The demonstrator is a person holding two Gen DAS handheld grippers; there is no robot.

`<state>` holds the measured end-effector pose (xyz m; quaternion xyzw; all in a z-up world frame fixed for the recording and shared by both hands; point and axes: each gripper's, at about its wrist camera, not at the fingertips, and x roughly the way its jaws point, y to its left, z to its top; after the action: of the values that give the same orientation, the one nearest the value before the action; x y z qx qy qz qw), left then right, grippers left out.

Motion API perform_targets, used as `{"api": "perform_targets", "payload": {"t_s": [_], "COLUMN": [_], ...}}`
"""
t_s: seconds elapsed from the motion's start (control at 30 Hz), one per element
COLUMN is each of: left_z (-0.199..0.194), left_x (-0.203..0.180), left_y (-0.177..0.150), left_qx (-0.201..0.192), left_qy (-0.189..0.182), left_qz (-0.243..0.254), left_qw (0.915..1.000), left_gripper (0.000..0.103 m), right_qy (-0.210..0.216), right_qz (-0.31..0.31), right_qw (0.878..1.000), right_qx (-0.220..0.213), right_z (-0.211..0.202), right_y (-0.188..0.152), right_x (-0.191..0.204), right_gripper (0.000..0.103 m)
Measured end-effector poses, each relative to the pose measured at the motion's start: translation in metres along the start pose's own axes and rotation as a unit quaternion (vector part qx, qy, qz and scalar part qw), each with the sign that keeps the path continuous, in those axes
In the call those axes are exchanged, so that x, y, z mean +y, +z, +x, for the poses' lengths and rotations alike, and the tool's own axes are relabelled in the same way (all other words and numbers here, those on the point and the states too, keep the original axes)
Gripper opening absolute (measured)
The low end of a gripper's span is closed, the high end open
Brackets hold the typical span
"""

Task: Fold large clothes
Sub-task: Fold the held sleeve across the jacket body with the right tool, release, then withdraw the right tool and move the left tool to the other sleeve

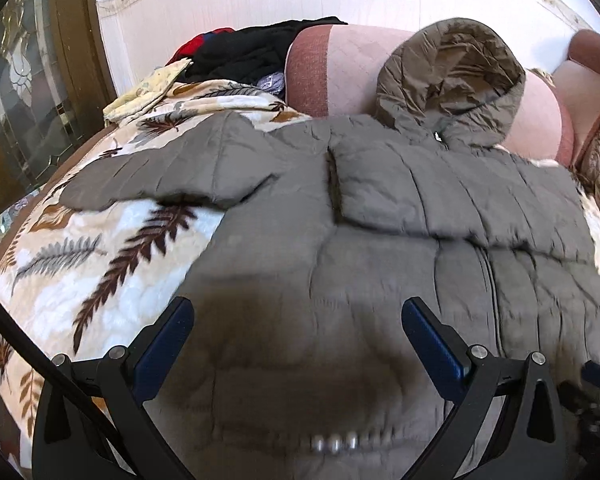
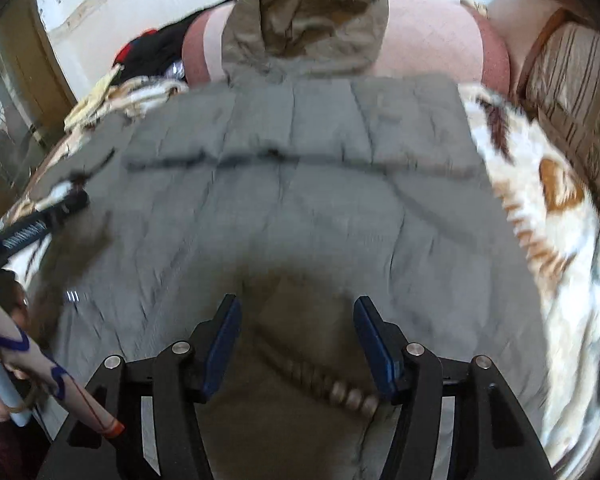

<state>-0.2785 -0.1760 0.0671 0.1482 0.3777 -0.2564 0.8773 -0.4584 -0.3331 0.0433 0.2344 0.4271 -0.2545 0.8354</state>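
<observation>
A grey quilted hooded jacket [image 1: 380, 248] lies front-up on a leaf-print blanket [image 1: 80, 248]. Its hood [image 1: 452, 76] rests against the pink sofa back, one sleeve [image 1: 160, 176] stretches out to the left, and the other is folded across the chest [image 1: 460, 200]. My left gripper [image 1: 296, 312] hovers open just above the lower front, near a row of metal snaps [image 1: 334, 443]. In the right wrist view the same jacket [image 2: 300, 200] fills the frame. My right gripper [image 2: 296, 308] hangs open over the hem by the snaps [image 2: 350, 396], with nothing between its pads.
A pile of dark and red clothes [image 1: 252, 52] sits at the back left on the sofa. A glazed wooden door [image 1: 28, 92] stands at the left. A patterned cushion [image 2: 572, 92] lies at the right. A patterned sleeve [image 2: 28, 364] and the other gripper's body [image 2: 40, 228] show at the left edge.
</observation>
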Motion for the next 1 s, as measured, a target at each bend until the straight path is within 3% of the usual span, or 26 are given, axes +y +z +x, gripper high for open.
{"api": "perform_targets", "payload": {"t_s": [0.17,0.3,0.4,0.5,0.6,0.8,1.0], "left_z": [-0.005,-0.010,-0.025,-0.035,-0.038,-0.033,-0.044], "left_x": [-0.003,0.001,0.001,0.000,-0.004,-0.006,-0.003], "left_y": [-0.040,-0.069,-0.081,-0.083,-0.083,-0.088,-0.081], "left_qx": [0.036,0.062,0.046,0.045,0.046,0.066,0.067], "left_qy": [0.013,0.012,0.024,0.020,0.031,0.039,0.039], "left_qz": [0.010,-0.005,0.001,-0.003,0.002,0.002,0.004], "left_qw": [0.9992,0.9980,0.9986,0.9988,0.9984,0.9970,0.9969], "left_gripper": [0.103,0.103,0.103,0.103,0.103,0.103,0.103], "right_qy": [-0.020,0.000,0.014,0.032,0.015,0.044,0.044], "right_qz": [-0.030,-0.030,-0.026,-0.024,-0.038,-0.040,-0.019], "right_qw": [0.999,0.999,0.998,0.998,0.999,0.997,0.998], "right_qx": [0.008,-0.025,-0.057,-0.042,-0.010,-0.051,-0.027], "right_z": [0.010,-0.002,-0.014,-0.011,0.001,-0.022,-0.015], "right_y": [-0.010,-0.013,-0.014,-0.012,-0.015,-0.013,-0.011], "right_x": [0.004,0.000,-0.003,-0.005,-0.002,-0.001,-0.010], "right_gripper": [0.066,0.066,0.066,0.066,0.066,0.067,0.069]}}
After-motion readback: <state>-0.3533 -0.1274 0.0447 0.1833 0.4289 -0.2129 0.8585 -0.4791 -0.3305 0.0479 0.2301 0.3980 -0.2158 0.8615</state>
